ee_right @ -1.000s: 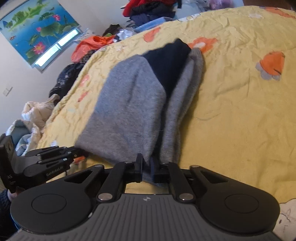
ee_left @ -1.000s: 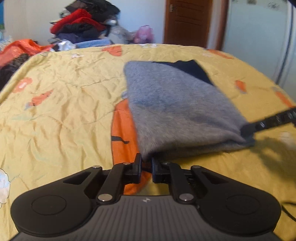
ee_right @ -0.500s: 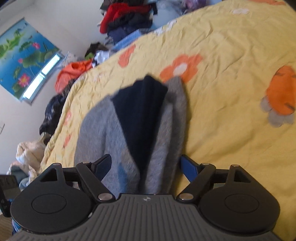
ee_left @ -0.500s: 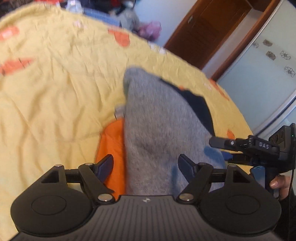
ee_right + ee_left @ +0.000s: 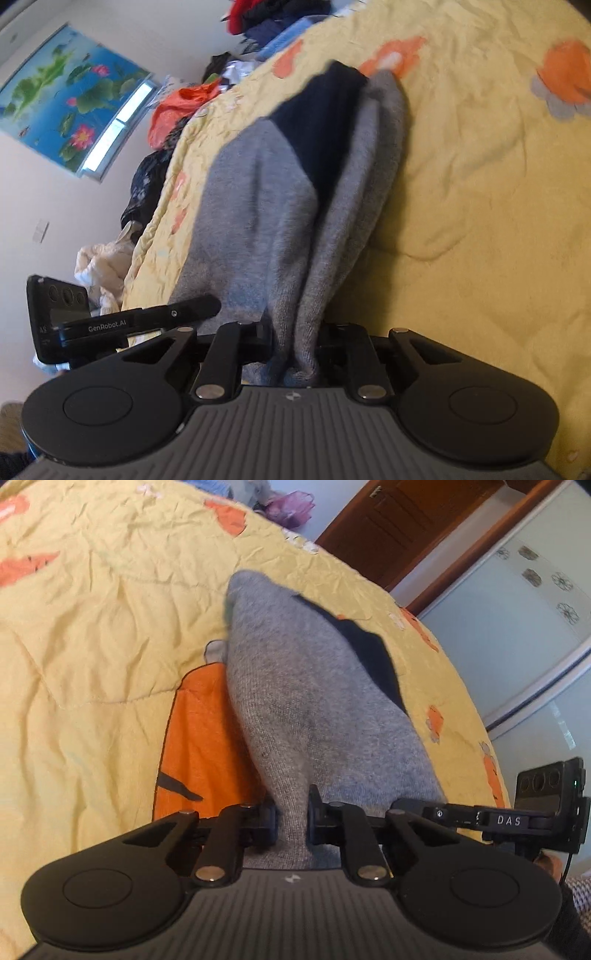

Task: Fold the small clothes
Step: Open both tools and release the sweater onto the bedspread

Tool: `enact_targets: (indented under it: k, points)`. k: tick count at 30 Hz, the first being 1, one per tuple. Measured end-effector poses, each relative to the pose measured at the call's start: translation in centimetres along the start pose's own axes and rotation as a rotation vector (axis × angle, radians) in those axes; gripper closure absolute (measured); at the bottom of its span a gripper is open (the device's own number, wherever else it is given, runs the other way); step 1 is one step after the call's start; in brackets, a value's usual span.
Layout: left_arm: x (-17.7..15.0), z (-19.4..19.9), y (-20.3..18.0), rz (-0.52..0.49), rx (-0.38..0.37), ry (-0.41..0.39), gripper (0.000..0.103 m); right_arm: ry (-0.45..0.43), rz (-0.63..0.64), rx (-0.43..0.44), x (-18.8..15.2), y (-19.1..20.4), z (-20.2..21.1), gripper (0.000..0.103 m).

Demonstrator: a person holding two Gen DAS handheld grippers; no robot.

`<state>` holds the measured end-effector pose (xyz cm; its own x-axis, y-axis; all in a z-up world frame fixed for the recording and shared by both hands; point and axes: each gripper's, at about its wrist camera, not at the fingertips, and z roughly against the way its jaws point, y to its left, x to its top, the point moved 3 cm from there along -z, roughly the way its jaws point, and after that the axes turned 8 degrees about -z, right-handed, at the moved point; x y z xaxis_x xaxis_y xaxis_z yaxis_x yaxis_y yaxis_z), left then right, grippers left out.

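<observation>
Both grippers, left (image 5: 291, 823) & right (image 5: 295, 347), just re-closed, each clamping the near edge of the grey garment (image 5: 314, 701) at frame bottom-centre, so prob. ready for next fold.

Folded grey-and-navy knit garment (image 5: 295, 701) on the bed.

I count one grey sweater (image 5: 317, 709) on one bed (image 5: 92, 635), and two claws: my left claw (image 5: 291, 821) and my right claw (image 5: 295, 345). I also see one door (image 5: 391, 520), one wall picture (image 5: 62, 99) and one purple bag (image 5: 291, 504).
</observation>
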<state>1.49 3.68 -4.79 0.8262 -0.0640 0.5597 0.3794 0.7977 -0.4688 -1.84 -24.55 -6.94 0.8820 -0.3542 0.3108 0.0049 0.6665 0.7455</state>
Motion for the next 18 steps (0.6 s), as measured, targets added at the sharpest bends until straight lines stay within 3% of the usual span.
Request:
enact_targets:
  k: [3, 6, 8, 9, 11, 12, 14, 16, 18]
  points:
    - [-1.4, 1.4, -0.9, -0.053, -0.015, 0.012, 0.089, 0.011, 0.071, 0.018, -0.9, 1.5, 1.7, 0.077]
    - [-3.1, 0.2, -0.8, -0.099, 0.041, 0.03, 0.089, 0.031, 0.089, -0.018, -2.2, 0.9, 1.9, 0.076]
    - [-3.6, 0.1, -0.6, -0.1, 0.059, 0.01, 0.083, 0.04, 0.085, -0.057, -2.8, 0.2, 1.1, 0.07]
    - [-3.6, 0.8, -0.8, -0.108, 0.073, -0.003, 0.081, 0.023, 0.074, -0.048, -3.0, 0.2, 1.3, 0.06]
    - [-3.1, 2.7, -1.5, -0.16, 0.158, -0.034, 0.064, -0.016, 0.068, -0.033, -2.8, 0.6, 2.8, 0.051]
    - [-2.8, 4.2, -2.2, -0.222, 0.206, -0.107, 0.059, -0.062, 0.074, -0.024, -2.6, 0.8, 3.9, 0.05]
    - [-1.5, 6.0, -4.1, -0.351, 0.283, -0.279, 0.019, -0.167, 0.083, -0.009, -1.1, 1.4, 6.0, 0.05]
    - [0.1, 5.6, -5.7, -0.439, 0.325, -0.379, 0.009, -0.261, 0.102, -0.026, 1.3, 2.6, 6.3, 0.048]
    - [2.4, 2.8, -6.8, -0.452, 0.309, -0.359, 0.009, -0.303, 0.093, -0.017, 4.0, 3.9, 4.9, 0.039]
